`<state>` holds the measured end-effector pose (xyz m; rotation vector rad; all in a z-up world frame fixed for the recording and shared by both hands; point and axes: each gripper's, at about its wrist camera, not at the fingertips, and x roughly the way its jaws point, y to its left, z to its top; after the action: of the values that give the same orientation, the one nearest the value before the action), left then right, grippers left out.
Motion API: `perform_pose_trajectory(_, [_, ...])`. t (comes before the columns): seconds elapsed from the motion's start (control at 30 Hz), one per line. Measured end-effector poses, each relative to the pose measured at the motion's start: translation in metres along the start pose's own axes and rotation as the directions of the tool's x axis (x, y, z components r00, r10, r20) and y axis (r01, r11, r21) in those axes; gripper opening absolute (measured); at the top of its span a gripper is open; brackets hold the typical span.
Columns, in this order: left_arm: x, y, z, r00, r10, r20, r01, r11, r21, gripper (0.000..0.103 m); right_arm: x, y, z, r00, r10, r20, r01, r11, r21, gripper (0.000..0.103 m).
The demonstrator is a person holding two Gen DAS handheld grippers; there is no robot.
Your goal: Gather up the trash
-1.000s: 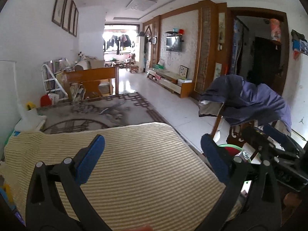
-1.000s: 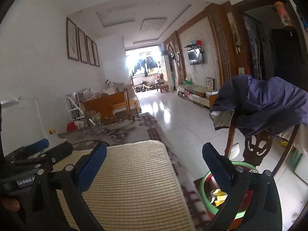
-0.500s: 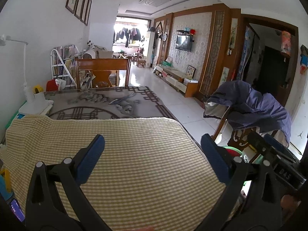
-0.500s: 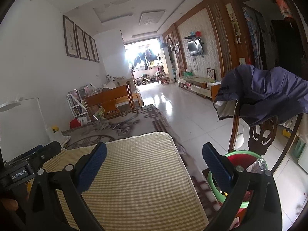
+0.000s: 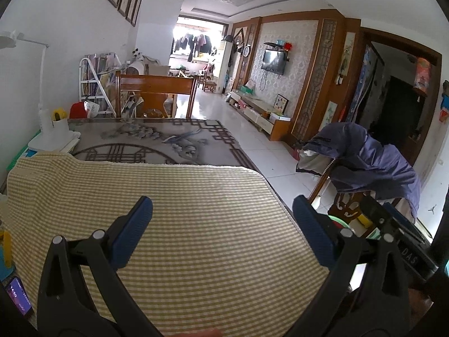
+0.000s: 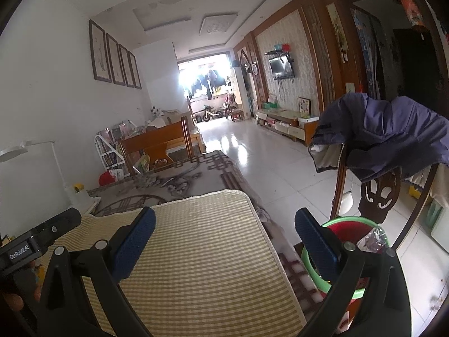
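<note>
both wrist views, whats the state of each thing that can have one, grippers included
left gripper: open, holding nothing, above the checked mat
right gripper: open, holding nothing
checked mat: spread flat on the table
trash bin: on the floor right of the table, uncovered, crumpled wrapper at its rim
purple jacket: draped over a chair back
tv: screen dark

Home living room; wall television (image 5: pixel 272 61), framed pictures (image 6: pixel 113 56).
</note>
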<state>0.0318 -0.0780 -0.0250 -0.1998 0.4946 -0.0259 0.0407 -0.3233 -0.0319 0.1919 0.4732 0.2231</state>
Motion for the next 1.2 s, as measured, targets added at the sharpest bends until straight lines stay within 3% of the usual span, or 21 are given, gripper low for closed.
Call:
perform_pose_trajectory(0.23, [0.004,0.007,0.001,0.999,0.041,-0.013,-0.041,0.999,-0.013,0.098,0.006,0.005,-0.005,1.000,0.004,-0.018,-0.005,1.000,-0.025,0.096])
perform_pose_trajectory(1.2, [0.012,0.016,-0.004,0.998,0.050,-0.041,-0.050,0.999,-0.001,0.098,0.022,0.004,-0.016,0.996,0.006,-0.085,-0.006,1.000,-0.010,0.096])
